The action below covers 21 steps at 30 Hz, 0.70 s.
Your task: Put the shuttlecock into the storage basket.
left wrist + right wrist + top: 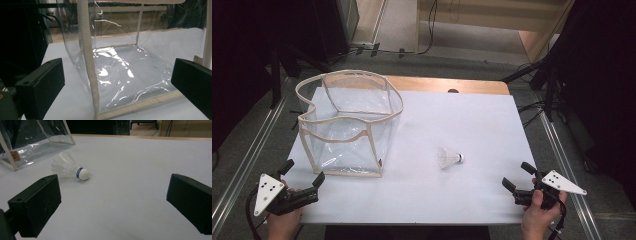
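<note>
A: Nearest the high camera are the two hands at the table's near edge. The left gripper (pixel 303 175) sits at the near left corner, jaws spread wide and holding nothing. In the left gripper view (pixel 117 82) both black jaws stand far apart with the bag between them, farther off.

B: And the right?

A: The right gripper (pixel 517 177) is at the near right corner, also spread and empty. In its own view (pixel 112 202) the jaws frame bare white table (pixel 130 170).

B: Where is the shuttlecock?

A: The shuttlecock (pixel 448 158) lies on its side on the table (pixel 452 120), a little right of centre, cork end toward the right, feathers toward the bag. It is well apart from both grippers. The right gripper view has it (pixel 68 167) ahead and to the left, with a blue band behind the white cork.

B: The bag?

A: A clear bag (pixel 347 122) with cream trim stands upright and open on the left half of the table, just beyond the left gripper. Up close (pixel 120 62) it looks empty, its plastic catching glare. The shuttlecock is near its right side, not touching.
</note>
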Available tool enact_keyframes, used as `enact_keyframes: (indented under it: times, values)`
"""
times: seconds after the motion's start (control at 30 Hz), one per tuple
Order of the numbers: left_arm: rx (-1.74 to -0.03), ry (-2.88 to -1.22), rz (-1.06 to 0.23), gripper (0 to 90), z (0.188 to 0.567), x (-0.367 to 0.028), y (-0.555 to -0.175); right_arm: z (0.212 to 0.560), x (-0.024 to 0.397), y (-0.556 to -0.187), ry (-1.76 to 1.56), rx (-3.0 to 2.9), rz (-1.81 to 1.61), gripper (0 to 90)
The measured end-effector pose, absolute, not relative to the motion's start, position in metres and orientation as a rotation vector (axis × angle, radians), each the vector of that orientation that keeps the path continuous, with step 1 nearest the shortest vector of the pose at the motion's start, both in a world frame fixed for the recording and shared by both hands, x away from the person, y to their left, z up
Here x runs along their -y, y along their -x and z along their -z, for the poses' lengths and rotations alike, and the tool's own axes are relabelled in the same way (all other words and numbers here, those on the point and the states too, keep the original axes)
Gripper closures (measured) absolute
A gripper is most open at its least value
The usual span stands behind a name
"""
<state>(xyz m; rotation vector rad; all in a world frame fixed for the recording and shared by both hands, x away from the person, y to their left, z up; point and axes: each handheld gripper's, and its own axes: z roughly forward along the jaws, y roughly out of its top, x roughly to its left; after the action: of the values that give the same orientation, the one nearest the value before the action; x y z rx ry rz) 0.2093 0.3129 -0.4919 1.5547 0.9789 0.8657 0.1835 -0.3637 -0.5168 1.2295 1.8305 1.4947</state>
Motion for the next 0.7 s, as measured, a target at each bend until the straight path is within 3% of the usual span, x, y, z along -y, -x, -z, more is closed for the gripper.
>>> enact_keyframes:
  times: [0.47, 0.53, 0.7]
  values:
    - [-0.983, -1.553, -0.868, 0.0, 0.492, -0.313, -0.209, 0.503, 0.35, -0.195, -1.19, -1.88, -1.453, 0.0]
    - [-0.984, -1.551, -0.868, 0.0, 0.492, -0.313, -0.209, 0.499, 0.348, -0.197, -1.181, -1.897, -1.44, 4.8]
    - [-0.983, -1.552, -0.869, 0.0, 0.492, -0.313, -0.209, 0.492, 0.342, -0.201, -1.139, -1.951, -1.423, 4.8]
